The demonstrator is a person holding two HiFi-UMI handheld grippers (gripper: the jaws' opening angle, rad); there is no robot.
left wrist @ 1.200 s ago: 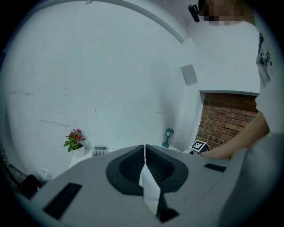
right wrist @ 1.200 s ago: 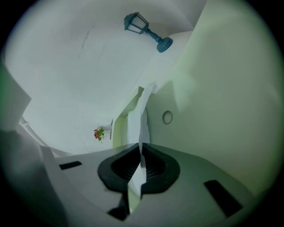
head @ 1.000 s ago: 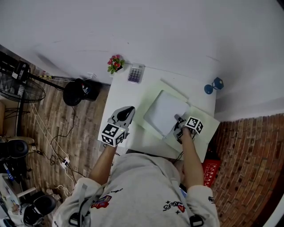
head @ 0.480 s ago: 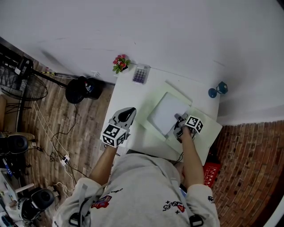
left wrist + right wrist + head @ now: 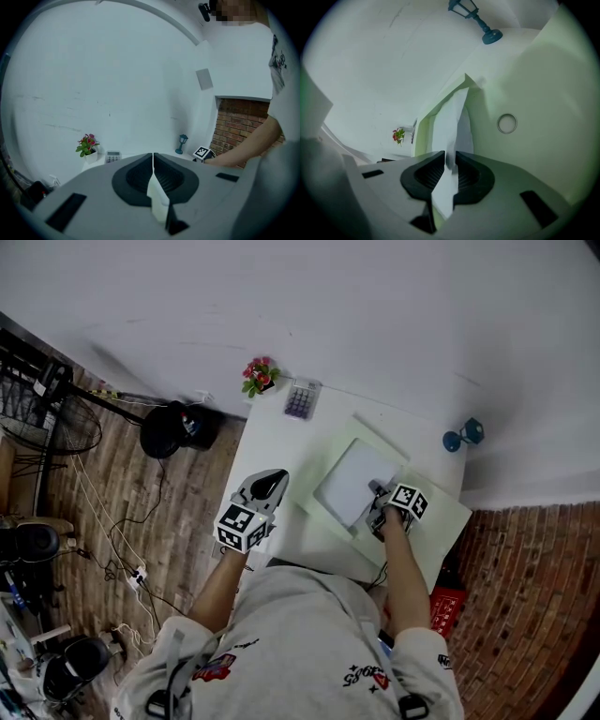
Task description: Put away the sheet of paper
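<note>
A white sheet of paper [image 5: 354,480] lies inside an open pale green folder [image 5: 439,521] on the white desk [image 5: 272,442]. My right gripper [image 5: 377,495] is at the sheet's near right edge. In the right gripper view its jaws [image 5: 451,159] are opening, with a narrow gap between them. The paper [image 5: 451,123] runs through that gap, and the pads no longer pinch it. The folder's inner face [image 5: 539,79] fills the right of that view, with a round snap ring [image 5: 507,123]. My left gripper [image 5: 266,483] hangs shut and empty over the desk's left edge [image 5: 153,159].
A small blue lamp [image 5: 459,436] stands at the desk's far right. A calculator [image 5: 301,398] and a potted flower [image 5: 260,376] sit at the far left corner. A fan [image 5: 47,423], a black bag [image 5: 178,427] and cables lie on the wood floor on the left. A red crate [image 5: 448,601] stands at the right.
The head view has drifted slightly, so the desk sits a little further right. Both grippers stay in about the same places over the desk and the folder.
</note>
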